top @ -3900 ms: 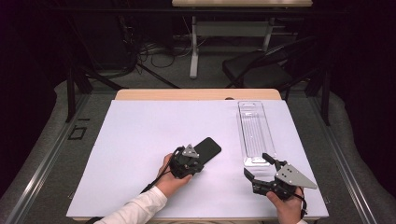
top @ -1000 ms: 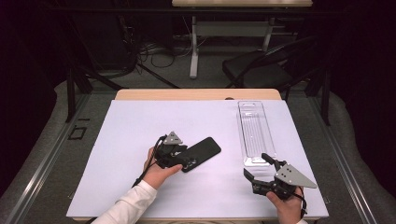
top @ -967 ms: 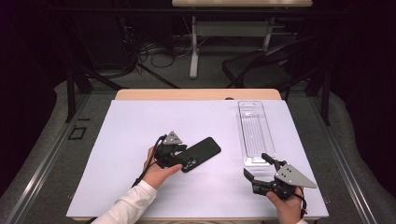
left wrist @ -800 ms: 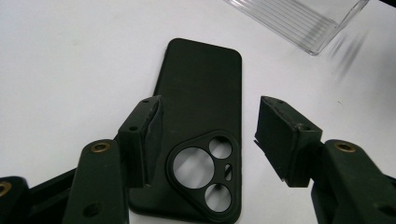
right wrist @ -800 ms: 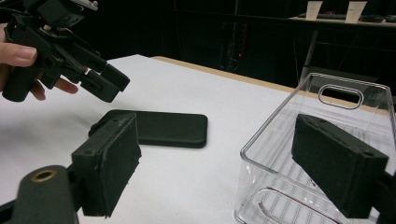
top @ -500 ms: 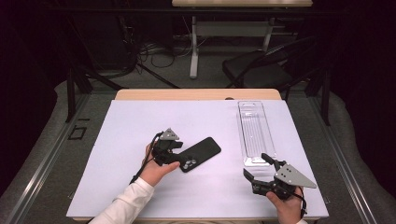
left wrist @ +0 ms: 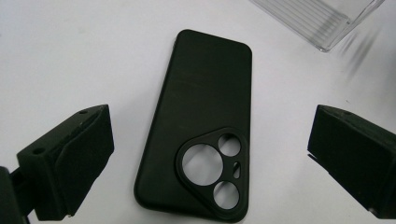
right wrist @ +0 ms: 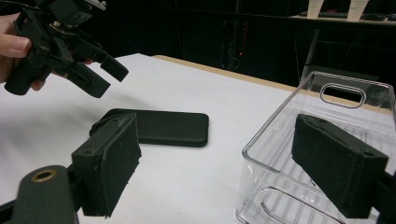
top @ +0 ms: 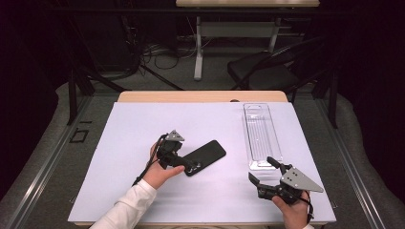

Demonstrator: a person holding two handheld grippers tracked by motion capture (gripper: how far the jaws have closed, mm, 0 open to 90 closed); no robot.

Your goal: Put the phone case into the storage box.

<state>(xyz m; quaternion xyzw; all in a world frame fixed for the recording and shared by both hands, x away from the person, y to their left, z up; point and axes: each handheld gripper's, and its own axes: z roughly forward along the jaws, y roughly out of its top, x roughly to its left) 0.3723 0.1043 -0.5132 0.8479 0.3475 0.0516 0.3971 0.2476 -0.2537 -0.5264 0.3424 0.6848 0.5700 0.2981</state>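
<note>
While the black phone case [top: 205,157] lies flat on the white table cover [top: 143,119], camera cut-outs facing up, everything else is best placed against it. To its left in the high view, the left gripper [top: 187,166] hovers over the case's near end, held in a hand [top: 160,174] whose white sleeve [top: 125,208] runs off toward the bottom edge. Its jaws have just been opening and now stand wide apart; in the left gripper view the case [left wrist: 201,126] lies on the cover between the two black pads [left wrist: 74,158], touching neither. The right gripper view shows that gripper [right wrist: 95,77] raised just above the case's [right wrist: 156,127] far end, clear of it. To the right of the case, well apart from it, a clear plastic tray [top: 260,136] lies lengthwise on the cover, its ribbed floor bare. Right of the case and nearer the person, just in front of the tray's near end, sits the right gripper [top: 262,171], carrying a grey three-cornered plate [top: 300,180]. Its jaws also stand apart with nothing between them; in its own view one pad [right wrist: 112,158] stands in front of the case and the other in front of the tray's [right wrist: 275,126] near wall.
</note>
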